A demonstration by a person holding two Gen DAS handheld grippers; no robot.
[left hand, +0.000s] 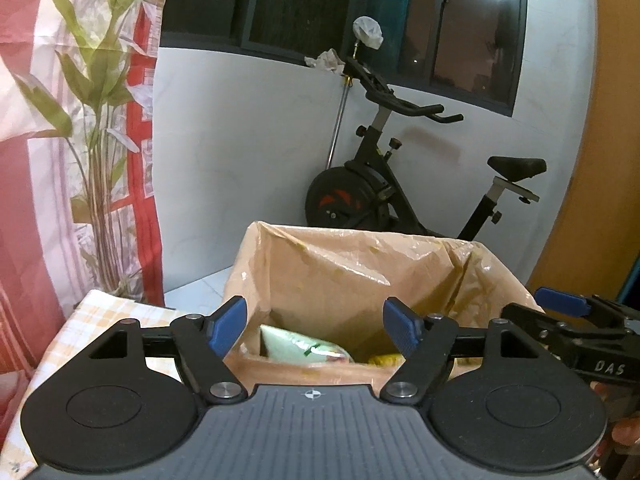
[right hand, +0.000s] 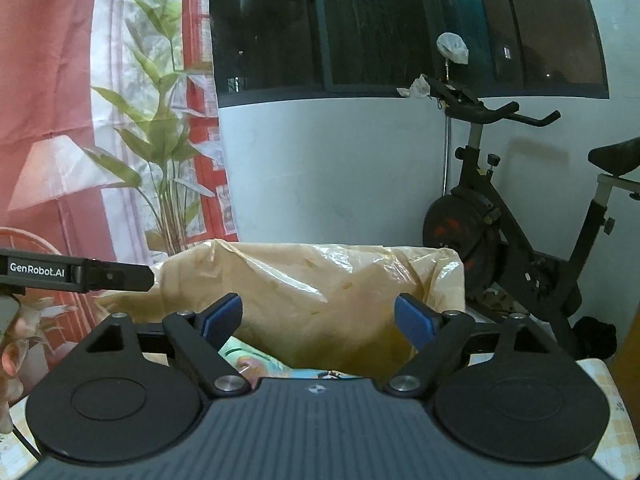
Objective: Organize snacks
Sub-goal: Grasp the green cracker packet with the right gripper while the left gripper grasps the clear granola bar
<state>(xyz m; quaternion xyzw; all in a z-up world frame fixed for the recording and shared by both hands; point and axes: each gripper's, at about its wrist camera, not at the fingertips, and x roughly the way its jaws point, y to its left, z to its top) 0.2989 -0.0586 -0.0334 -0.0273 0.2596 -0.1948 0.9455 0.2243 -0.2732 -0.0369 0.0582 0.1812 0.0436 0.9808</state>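
Observation:
A cardboard box [left hand: 280, 376] lined with a tan plastic bag [left hand: 360, 264] stands on the table in front of both grippers. Inside it lie a pale green snack packet [left hand: 300, 346] and a yellow packet [left hand: 386, 359]. My left gripper [left hand: 316, 326] is open and empty just above the box's near edge. My right gripper [right hand: 318, 322] is open and empty over the same box [right hand: 340, 280], with a pale green packet [right hand: 256, 362] showing below it. The right gripper also shows at the right edge of the left wrist view [left hand: 568, 308].
The table has a yellow checked cloth [left hand: 80, 336]. An exercise bike [left hand: 384, 188] stands behind the box against the white wall. A red and white curtain with a leaf print [left hand: 72, 120] hangs at the left. A dark window is above.

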